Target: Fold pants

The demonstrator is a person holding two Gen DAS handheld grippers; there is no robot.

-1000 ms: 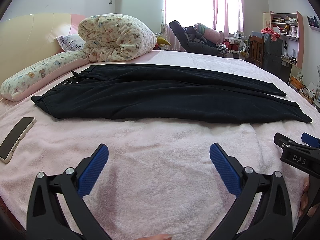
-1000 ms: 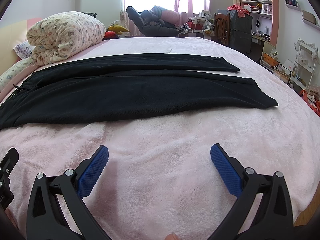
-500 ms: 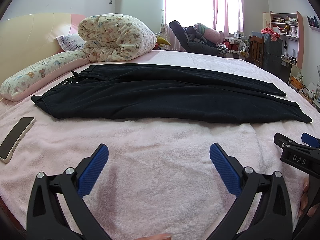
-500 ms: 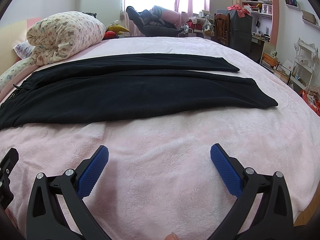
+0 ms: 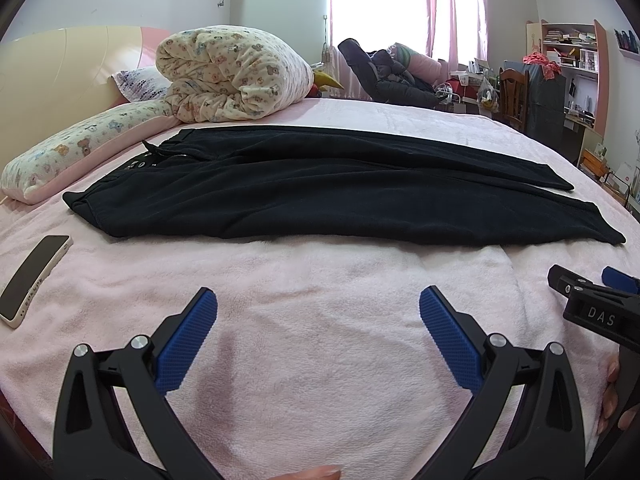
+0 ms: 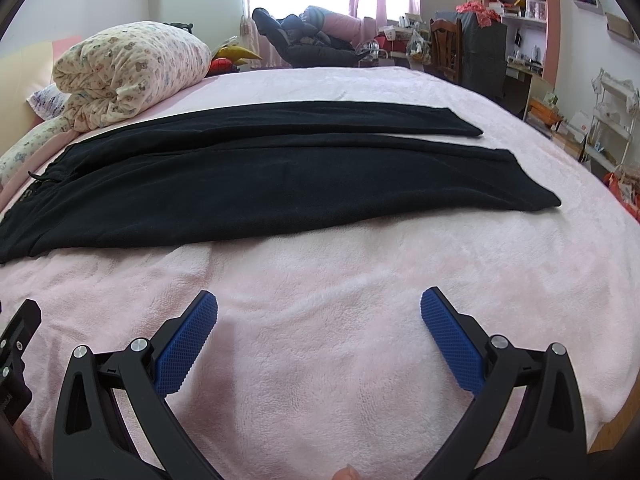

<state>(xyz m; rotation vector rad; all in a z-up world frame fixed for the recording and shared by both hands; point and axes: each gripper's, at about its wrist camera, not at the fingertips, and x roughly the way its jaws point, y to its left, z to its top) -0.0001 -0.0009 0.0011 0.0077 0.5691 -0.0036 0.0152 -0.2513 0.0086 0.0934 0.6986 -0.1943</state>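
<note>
White-cased smartphone (image 5: 34,274) far left of left gripper (image 5: 318,308), on pink fleece bed cover (image 5: 320,280). Left gripper spread wide, empty, over cover. Black fabric pants (image 5: 320,192) flat ahead, untouched, waistband left, leg ends right. Right gripper (image 6: 319,308) spread wide, empty, beside left.

One pants (image 5: 320,188), one phone (image 5: 34,272), one rolled quilt (image 5: 232,76), two pillows (image 5: 80,148), one bed (image 5: 320,280), two claws: left (image 5: 318,306), right (image 6: 319,306).
</note>
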